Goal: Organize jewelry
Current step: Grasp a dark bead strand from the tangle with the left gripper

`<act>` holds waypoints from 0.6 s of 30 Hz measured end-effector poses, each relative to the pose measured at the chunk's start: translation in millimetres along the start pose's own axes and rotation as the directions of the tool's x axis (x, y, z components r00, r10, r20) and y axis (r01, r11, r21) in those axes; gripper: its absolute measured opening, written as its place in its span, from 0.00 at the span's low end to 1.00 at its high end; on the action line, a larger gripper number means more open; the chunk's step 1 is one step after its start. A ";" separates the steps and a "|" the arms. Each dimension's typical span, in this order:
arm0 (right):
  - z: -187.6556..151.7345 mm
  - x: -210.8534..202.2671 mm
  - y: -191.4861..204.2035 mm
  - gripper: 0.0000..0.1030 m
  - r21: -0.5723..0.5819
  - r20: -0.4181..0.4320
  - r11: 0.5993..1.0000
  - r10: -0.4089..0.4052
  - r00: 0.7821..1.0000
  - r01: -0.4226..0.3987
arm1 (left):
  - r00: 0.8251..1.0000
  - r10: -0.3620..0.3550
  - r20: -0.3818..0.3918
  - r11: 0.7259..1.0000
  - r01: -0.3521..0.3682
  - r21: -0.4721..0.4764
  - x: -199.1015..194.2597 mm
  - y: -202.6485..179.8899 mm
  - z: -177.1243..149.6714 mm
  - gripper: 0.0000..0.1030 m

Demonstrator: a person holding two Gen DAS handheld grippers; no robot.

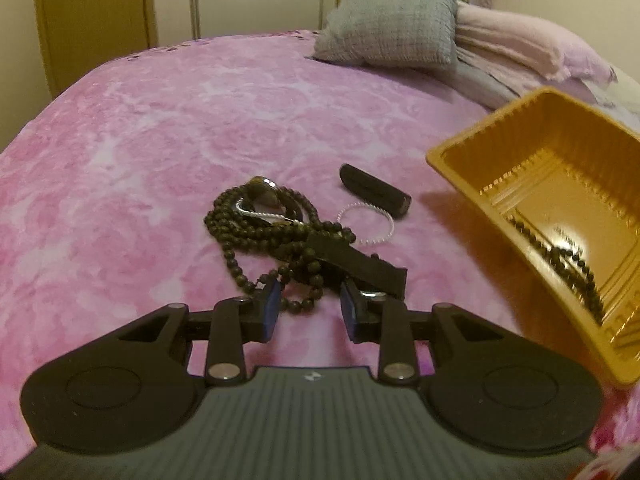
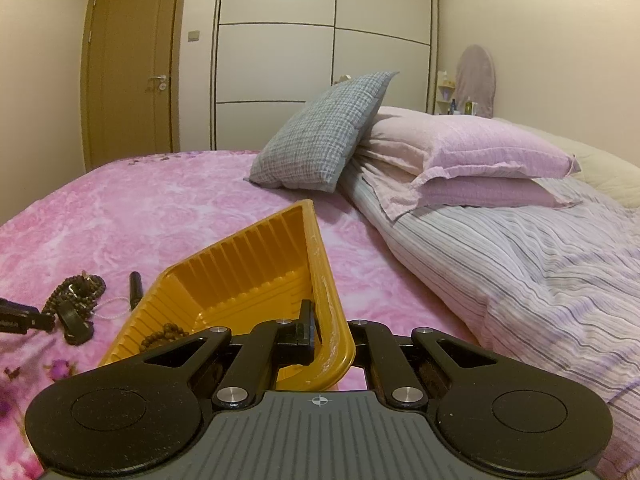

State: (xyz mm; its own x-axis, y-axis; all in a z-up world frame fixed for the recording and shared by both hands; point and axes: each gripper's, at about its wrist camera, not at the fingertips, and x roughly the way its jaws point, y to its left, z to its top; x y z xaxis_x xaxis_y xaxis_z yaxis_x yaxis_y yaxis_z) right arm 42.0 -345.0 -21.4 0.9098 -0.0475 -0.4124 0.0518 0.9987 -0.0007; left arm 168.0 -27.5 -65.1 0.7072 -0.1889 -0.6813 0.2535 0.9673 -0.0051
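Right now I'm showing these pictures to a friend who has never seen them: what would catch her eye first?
The yellow tray, tilted above the pink blanket, pinched at its rim by the right gripper, some beads already inside. Left of it, a heap of dark bead necklaces lies on the blanket just ahead of the left gripper.
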 end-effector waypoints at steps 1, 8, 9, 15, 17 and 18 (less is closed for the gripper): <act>-0.2 0.5 -0.6 0.06 0.000 0.000 1.000 -0.001 1.000 0.001 | 1.000 0.002 0.001 1.000 -0.002 0.020 1.4 -2.1 0.1 0.28; -0.6 2.7 -1.8 0.06 0.001 -0.005 1.000 -0.007 1.000 0.007 | 0.998 0.067 -0.015 0.989 -0.064 0.130 16.4 -14.1 1.4 0.14; -0.6 2.6 -1.9 0.06 0.000 -0.006 1.000 -0.008 1.000 0.008 | 0.997 0.073 -0.019 0.988 -0.070 0.135 16.5 -12.6 1.6 0.09; 0.6 2.2 -1.5 0.06 -0.004 -0.004 1.000 -0.010 1.000 0.010 | 0.997 0.073 -0.023 0.994 -0.071 0.089 -4.6 4.5 3.5 0.06; 1.1 2.0 -2.0 0.06 -0.005 -0.003 1.000 -0.010 1.000 0.010 | 0.998 0.064 -0.010 0.996 -0.064 0.055 -15.6 14.5 7.1 0.06; 0.8 2.3 -1.0 0.06 -0.005 -0.004 1.000 -0.010 1.000 0.010 | 0.998 0.065 -0.003 0.997 -0.065 0.044 -21.1 19.7 10.3 0.06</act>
State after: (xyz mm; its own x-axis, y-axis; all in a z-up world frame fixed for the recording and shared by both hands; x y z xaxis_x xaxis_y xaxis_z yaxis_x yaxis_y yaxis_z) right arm 44.4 -346.2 -21.5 0.9076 -0.0571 -0.4159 0.0587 0.9982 -0.0092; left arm 164.9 -6.2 -43.3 0.7203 -0.1254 -0.6822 0.2359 0.9692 0.0709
